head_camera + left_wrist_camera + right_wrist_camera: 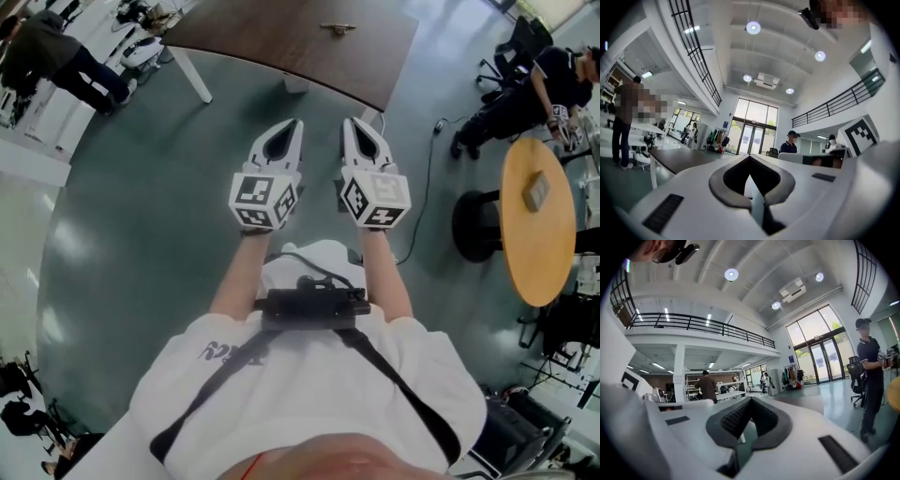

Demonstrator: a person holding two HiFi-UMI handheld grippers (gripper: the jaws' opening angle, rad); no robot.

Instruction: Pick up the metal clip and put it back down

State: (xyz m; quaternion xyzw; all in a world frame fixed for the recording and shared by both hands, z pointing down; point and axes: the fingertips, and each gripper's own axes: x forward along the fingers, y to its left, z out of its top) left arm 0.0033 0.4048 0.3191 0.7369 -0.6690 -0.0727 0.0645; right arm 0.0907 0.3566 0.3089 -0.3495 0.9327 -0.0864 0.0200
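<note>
The metal clip [337, 27] lies small and pale on the dark brown table [281, 42] at the top of the head view, far ahead of both grippers. My left gripper [292, 127] and right gripper [349, 125] are held side by side over the green floor, short of the table's near edge. In the left gripper view the left gripper [750, 161] has its jaws closed tip to tip with nothing between them. The right gripper [749, 401] looks the same in the right gripper view, shut and empty. The clip shows in neither gripper view.
A round wooden table [536, 220] with a small grey block [536, 192] stands at the right, a seated person [544, 89] beyond it. A black cable [427, 178] trails over the floor. Another person [66, 56] stands at the upper left by white desks.
</note>
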